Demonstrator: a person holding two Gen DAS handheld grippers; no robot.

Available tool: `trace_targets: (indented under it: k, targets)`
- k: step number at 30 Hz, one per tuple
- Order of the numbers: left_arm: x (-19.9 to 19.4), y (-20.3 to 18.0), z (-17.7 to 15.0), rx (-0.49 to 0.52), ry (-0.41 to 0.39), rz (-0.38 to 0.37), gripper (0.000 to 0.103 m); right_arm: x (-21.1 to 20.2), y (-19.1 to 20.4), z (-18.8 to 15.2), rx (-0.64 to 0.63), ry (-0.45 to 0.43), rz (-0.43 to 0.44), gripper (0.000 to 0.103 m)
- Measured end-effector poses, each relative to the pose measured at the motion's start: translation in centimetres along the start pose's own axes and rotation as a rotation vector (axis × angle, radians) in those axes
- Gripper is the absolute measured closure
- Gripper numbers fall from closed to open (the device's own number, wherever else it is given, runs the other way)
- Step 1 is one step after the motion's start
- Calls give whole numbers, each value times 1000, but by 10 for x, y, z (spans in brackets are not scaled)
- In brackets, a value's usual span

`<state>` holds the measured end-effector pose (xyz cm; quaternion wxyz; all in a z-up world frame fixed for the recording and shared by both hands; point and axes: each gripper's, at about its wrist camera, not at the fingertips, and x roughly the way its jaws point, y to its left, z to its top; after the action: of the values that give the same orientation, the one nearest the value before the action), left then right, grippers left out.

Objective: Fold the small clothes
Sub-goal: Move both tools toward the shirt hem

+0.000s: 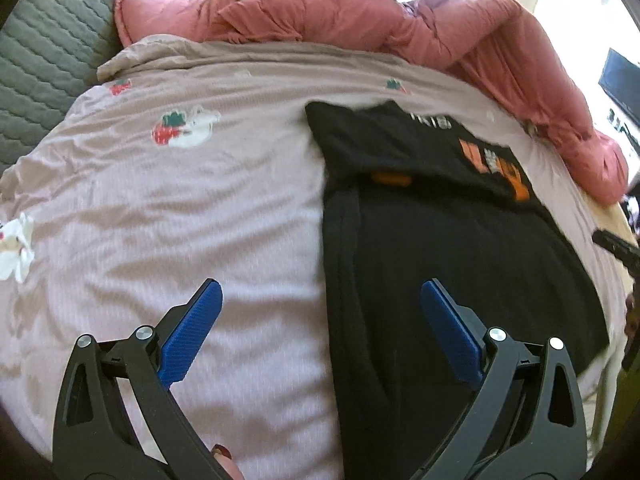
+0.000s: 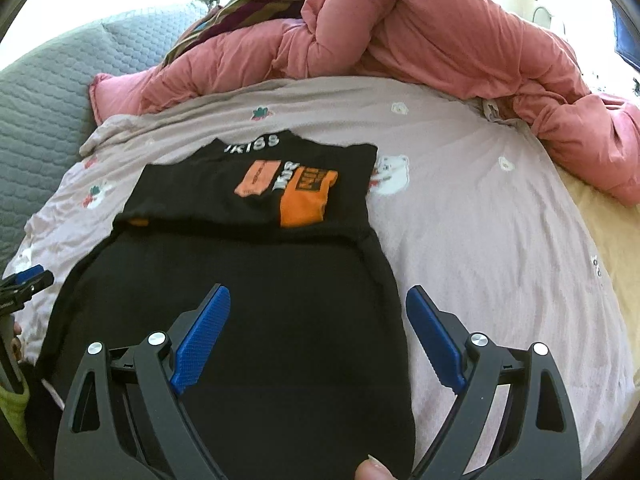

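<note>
A small black garment [image 2: 256,280] with orange and white print lies flat on the pale pink bedsheet [image 2: 480,220], its sides folded in to a narrow strip. In the left wrist view the garment [image 1: 460,260] lies right of centre. My left gripper [image 1: 320,292] is open and empty, hovering over the garment's left edge. My right gripper [image 2: 318,300] is open and empty, hovering over the garment's lower right part. The left gripper's tip [image 2: 28,278] shows at the left edge of the right wrist view.
A bunched pink duvet [image 2: 440,40] lies along the far side of the bed. A grey quilted pillow [image 2: 44,100] sits at the far left. A striped cloth [image 2: 256,8] lies behind the duvet. The sheet [image 1: 180,200] has strawberry and bear prints.
</note>
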<state>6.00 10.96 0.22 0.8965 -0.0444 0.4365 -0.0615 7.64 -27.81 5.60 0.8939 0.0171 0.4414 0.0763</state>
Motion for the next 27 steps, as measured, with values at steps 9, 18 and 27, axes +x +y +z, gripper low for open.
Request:
trace_targets:
  k: [9,18,27]
  targets:
    - [-17,-10,-38,-1,80,-83,48,-5,4,-29,-14,46,26,14]
    - [-14,-14,-59,-34,148,-108,65,-16,-5,-54,-11,80,31,14]
    - [-5,-13,-62,-43,182,-83,66,-29,-24,-74,-4,118,32,33]
